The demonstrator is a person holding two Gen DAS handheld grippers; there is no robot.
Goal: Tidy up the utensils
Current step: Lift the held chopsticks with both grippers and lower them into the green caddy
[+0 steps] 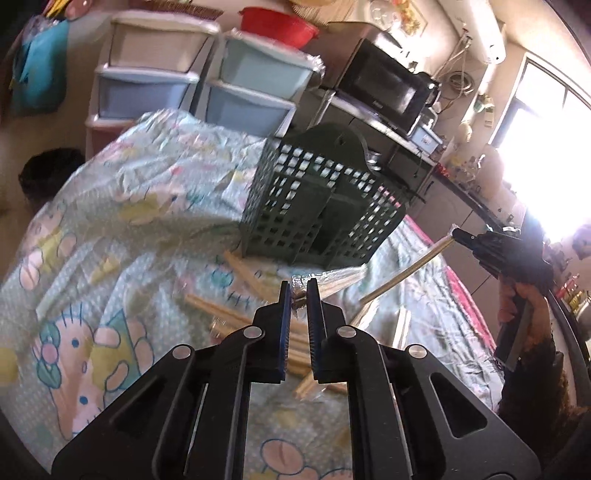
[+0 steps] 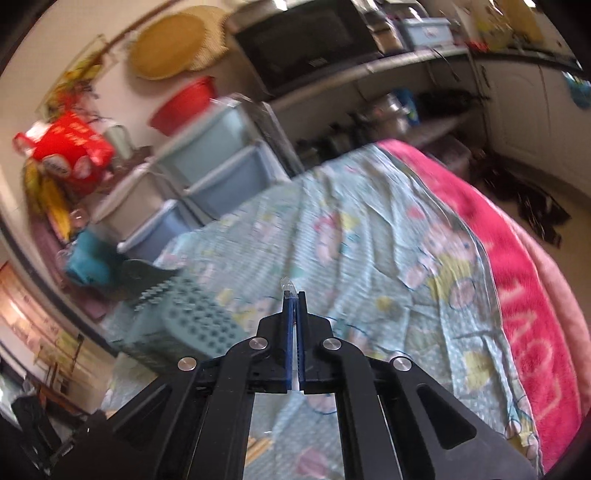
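A dark green lattice utensil basket [image 1: 325, 206] stands on the patterned cloth. Several wrapped pairs of wooden chopsticks [image 1: 218, 308] lie on the cloth in front of it. My left gripper [image 1: 298, 291] is nearly shut, its tips pinching the clear wrapper end of a chopstick pack [image 1: 325, 280] low over the cloth. My right gripper [image 1: 461, 234] is shut on a wrapped chopstick pair [image 1: 406, 273] and holds it in the air to the right of the basket. In the right wrist view the gripper [image 2: 294, 295] is shut with a clear wrapper tip [image 2: 288, 285] sticking out; the basket [image 2: 177, 325] lies left below.
The table has a light blue cartoon cloth [image 1: 110, 258] over a pink blanket [image 2: 524, 295]. Plastic drawer units [image 1: 192, 81] stand behind it, with a red basin [image 1: 277, 26] on top. A black microwave [image 1: 388, 85] sits on a shelf at the back right.
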